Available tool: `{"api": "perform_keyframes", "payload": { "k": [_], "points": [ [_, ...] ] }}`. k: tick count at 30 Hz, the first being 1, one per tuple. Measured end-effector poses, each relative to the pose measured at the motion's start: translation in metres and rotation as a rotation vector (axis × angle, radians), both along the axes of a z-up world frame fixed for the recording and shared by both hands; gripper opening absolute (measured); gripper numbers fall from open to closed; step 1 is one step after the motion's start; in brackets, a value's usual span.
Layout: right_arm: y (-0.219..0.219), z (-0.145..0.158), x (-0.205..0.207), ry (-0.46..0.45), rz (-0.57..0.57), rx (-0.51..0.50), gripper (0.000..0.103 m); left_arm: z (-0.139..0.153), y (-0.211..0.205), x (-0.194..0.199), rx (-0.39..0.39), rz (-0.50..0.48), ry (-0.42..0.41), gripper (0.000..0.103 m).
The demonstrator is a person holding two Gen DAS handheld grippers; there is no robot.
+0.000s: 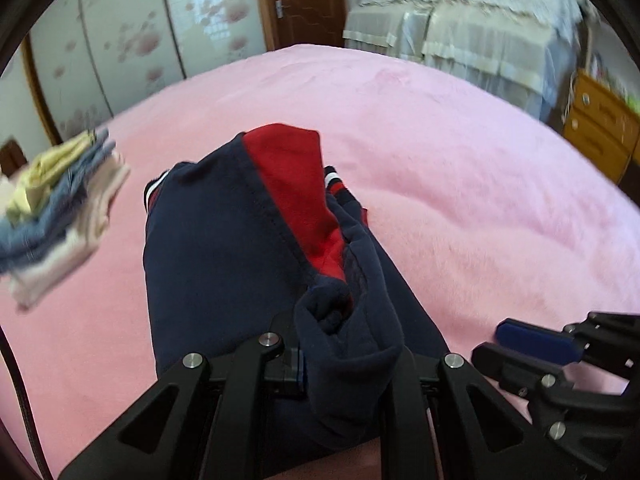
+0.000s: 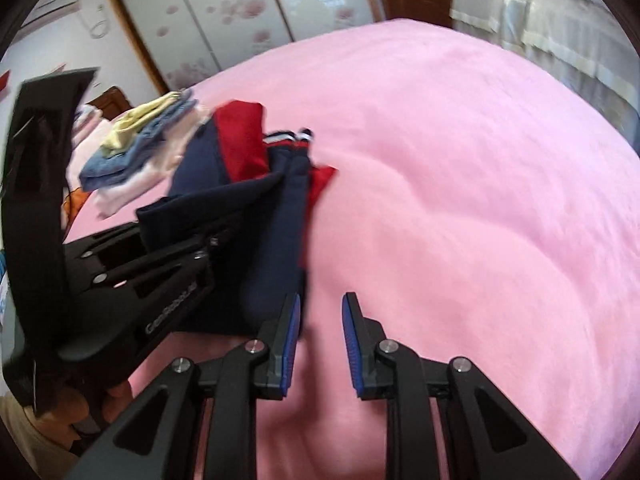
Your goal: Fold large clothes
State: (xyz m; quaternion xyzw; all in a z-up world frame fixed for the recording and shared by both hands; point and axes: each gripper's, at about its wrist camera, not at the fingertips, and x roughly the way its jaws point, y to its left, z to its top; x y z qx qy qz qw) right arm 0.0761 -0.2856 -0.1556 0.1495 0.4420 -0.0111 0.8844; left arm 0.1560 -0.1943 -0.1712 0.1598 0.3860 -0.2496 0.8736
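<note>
Left tool [image 1: 344, 344] clamps navy garment [image 1: 224, 240]; pink blanket [image 1: 460, 184] rightward lies bare.

I find one marking only: pale lettering printed along the black frame of the left tool [image 2: 208, 256], seen from the right wrist camera. Motion blur makes it hard to read; it looks like "GenRobot.AI", though I cannot confirm every letter. I find no other legible text, label or number.
</note>
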Motion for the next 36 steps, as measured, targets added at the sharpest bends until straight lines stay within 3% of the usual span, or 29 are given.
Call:
{"api": "perform_keyframes", "payload": {
  "k": [4, 6, 8, 11, 16, 17, 18, 21, 24, 28, 29, 30, 31, 36],
  "points": [
    [-0.006, -0.01, 0.005, 0.026, -0.027, 0.018, 0.021, -0.001, -0.005, -0.004, 0.015, -0.017, 0.017, 0.013],
    [-0.008, -0.011, 0.003, 0.029, -0.036, 0.024, 0.023, 0.003, -0.004, -0.006, 0.0, -0.026, 0.024, 0.027],
    [-0.007, -0.009, 0.004, 0.023, -0.043, 0.03, 0.023, 0.011, 0.0, -0.009, -0.054, -0.045, 0.061, 0.051],
    [-0.008, 0.001, 0.005, 0.004, -0.05, 0.033, 0.023, 0.028, 0.013, -0.017, -0.15, -0.074, 0.108, 0.068],
    [-0.009, 0.027, 0.007, -0.04, -0.037, 0.042, 0.023, 0.063, 0.064, -0.032, -0.353, -0.072, 0.162, 0.073],
    [-0.008, 0.035, 0.006, -0.055, -0.024, 0.051, 0.025, 0.067, 0.075, -0.031, -0.377, -0.045, 0.156, 0.074],
    [-0.006, 0.039, 0.006, -0.062, -0.013, 0.058, 0.034, 0.069, 0.089, -0.03, -0.393, 0.001, 0.15, 0.074],
    [0.008, 0.049, 0.016, -0.085, 0.03, 0.086, 0.053, 0.059, 0.12, -0.017, -0.38, 0.151, 0.153, 0.075],
    [0.026, 0.048, 0.031, -0.061, 0.073, 0.111, 0.054, 0.034, 0.137, 0.002, -0.292, 0.289, 0.204, 0.074],
    [0.041, 0.034, 0.052, 0.012, 0.088, 0.131, 0.054, 0.009, 0.141, 0.015, -0.244, 0.329, 0.24, 0.074],
    [0.042, 0.031, 0.056, 0.017, 0.081, 0.122, 0.052, 0.007, 0.139, 0.015, -0.241, 0.325, 0.238, 0.074],
    [0.044, 0.029, 0.06, 0.024, 0.073, 0.1, 0.031, 0.006, 0.135, 0.016, -0.239, 0.317, 0.233, 0.073],
    [0.044, 0.027, 0.062, 0.019, 0.082, 0.089, 0.016, 0.007, 0.131, 0.015, -0.238, 0.307, 0.226, 0.072],
    [0.026, 0.033, 0.036, -0.07, 0.028, 0.062, 0.016, 0.008, 0.109, 0.011, -0.232, 0.221, 0.202, 0.062]
  ]
}}
